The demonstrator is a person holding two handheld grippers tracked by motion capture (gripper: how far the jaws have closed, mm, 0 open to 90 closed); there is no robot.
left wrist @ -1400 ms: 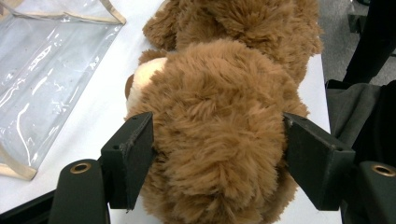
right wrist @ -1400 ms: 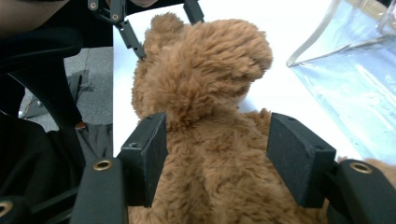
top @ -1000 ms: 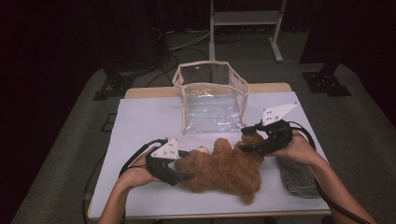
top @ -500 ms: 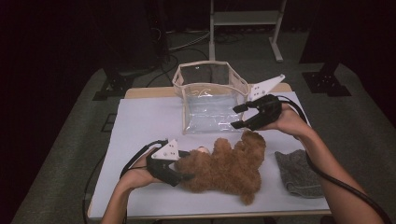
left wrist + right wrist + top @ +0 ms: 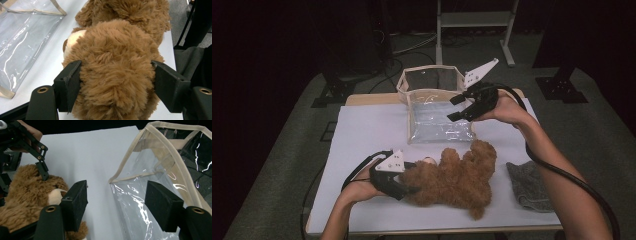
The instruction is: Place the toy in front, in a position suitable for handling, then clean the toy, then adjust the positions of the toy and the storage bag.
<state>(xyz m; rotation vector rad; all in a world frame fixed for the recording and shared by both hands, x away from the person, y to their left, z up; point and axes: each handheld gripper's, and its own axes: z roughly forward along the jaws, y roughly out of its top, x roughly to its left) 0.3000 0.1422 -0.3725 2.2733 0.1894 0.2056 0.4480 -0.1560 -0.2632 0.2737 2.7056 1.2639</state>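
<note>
The left gripper point(image 5: 404, 186) has its fingers point(image 5: 68, 87) closed on the head of the brown teddy bear point(image 5: 452, 180); in the left gripper view the fur bulges out between both pads. The bear lies on the white table point(image 5: 362, 135), and its long axis runs away from these fingers toward the person's right, with the legs at the far end.

The right gripper point(image 5: 458, 106) is raised over the near edge of the clear bag point(image 5: 437, 112). Its fingers point(image 5: 75, 203) have just been opening, and nothing is between them. In the right gripper view the beige rim of the bag point(image 5: 130, 161) lies straight ahead of the gap, just beyond the fingertips and a little toward the right-hand finger, while the bear is beside and behind the left-hand finger.

I judge that the right gripper is the nearer one to the bag mouth, so it should take the rim and hold it open. The grey cloth point(image 5: 527, 182) lies well apart from both.
</note>
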